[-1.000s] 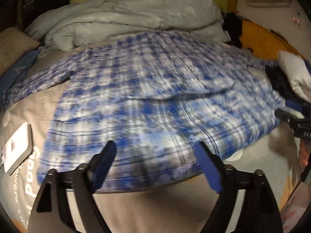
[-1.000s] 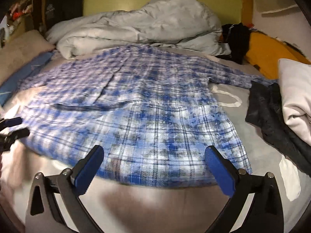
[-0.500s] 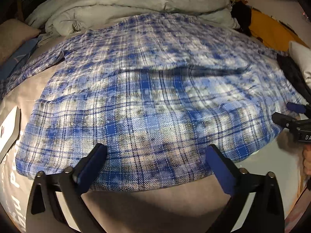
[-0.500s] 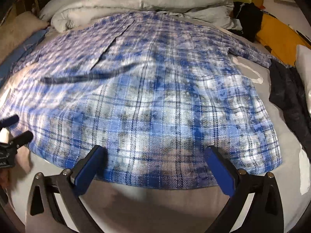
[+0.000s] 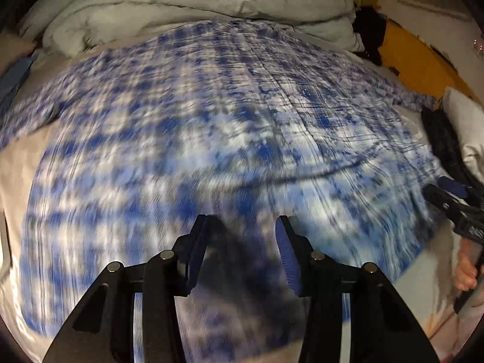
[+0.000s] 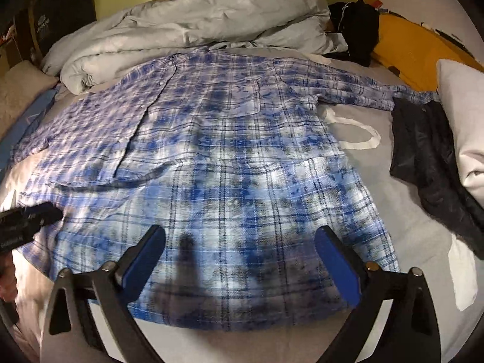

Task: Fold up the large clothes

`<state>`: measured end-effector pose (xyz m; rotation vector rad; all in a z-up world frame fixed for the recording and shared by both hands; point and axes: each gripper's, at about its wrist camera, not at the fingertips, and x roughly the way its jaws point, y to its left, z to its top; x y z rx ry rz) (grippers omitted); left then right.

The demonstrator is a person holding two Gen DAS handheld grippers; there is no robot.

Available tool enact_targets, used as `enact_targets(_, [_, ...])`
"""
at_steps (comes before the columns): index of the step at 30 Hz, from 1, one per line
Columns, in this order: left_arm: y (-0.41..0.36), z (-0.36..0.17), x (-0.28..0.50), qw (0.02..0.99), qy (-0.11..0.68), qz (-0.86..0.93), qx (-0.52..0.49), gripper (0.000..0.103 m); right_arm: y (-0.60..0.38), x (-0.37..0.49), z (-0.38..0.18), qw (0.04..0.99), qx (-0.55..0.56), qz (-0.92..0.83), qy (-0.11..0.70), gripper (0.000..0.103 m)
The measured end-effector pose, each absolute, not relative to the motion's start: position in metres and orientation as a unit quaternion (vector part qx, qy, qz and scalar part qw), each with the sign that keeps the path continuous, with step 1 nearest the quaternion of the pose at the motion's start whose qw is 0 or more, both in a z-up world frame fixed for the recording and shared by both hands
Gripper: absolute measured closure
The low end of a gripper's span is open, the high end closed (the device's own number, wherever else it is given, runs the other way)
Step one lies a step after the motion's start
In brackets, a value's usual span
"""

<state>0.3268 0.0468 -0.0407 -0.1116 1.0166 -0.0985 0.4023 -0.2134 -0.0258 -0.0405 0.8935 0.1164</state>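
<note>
A large blue and white plaid shirt (image 6: 230, 157) lies spread flat on the bed, hem toward me, sleeves out to both sides. It fills the left wrist view (image 5: 211, 127), blurred by motion. My left gripper (image 5: 240, 251) is low over the hem, its jaws partly closed with a gap between them and nothing gripped. My right gripper (image 6: 240, 260) is wide open over the right part of the hem and empty. Each gripper shows at the edge of the other's view: the right one in the left wrist view (image 5: 450, 199), the left one in the right wrist view (image 6: 27, 220).
A crumpled grey duvet (image 6: 193, 27) lies at the head of the bed. A black garment (image 6: 429, 157), a white pillow (image 6: 466, 121) and a yellow cushion (image 6: 411, 48) lie along the right. A white loop strap (image 6: 357, 133) lies beside the shirt. Grey sheet (image 6: 408, 317) shows at the front.
My left gripper has dropped forward over the hem and its jaws have narrowed from wide open. My right gripper has moved onto the hem and stays wide open.
</note>
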Motion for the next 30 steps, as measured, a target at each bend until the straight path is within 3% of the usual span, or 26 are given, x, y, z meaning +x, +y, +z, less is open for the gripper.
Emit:
enact_targets(10, [0.064, -0.052, 0.383, 0.863, 0.500, 0.011, -0.067, 0.053, -0.215, 0.402, -0.016, 0.909, -0.045, 0.053, 0.411, 0.005])
enact_targets(14, [0.066, -0.039, 0.356, 0.874, 0.484, 0.000, -0.049, 0.049, -0.215, 0.401, -0.013, 0.909, -0.041, 0.059, 0.410, 0.005])
enact_targets(20, [0.059, -0.013, 0.284, 0.901, 0.434, -0.011, 0.016, 0.032, -0.199, 0.380, -0.005, 0.913, -0.068, 0.084, 0.393, 0.005])
enact_targets(23, [0.060, -0.007, 0.261, 0.902, 0.432, -0.023, -0.010, 0.026, -0.188, 0.369, -0.007, 0.913, -0.087, 0.095, 0.386, 0.005])
enact_targets(30, [0.058, -0.026, 0.236, 0.904, 0.425, -0.005, -0.048, 0.026, -0.180, 0.359, -0.024, 0.904, -0.113, 0.076, 0.405, 0.005])
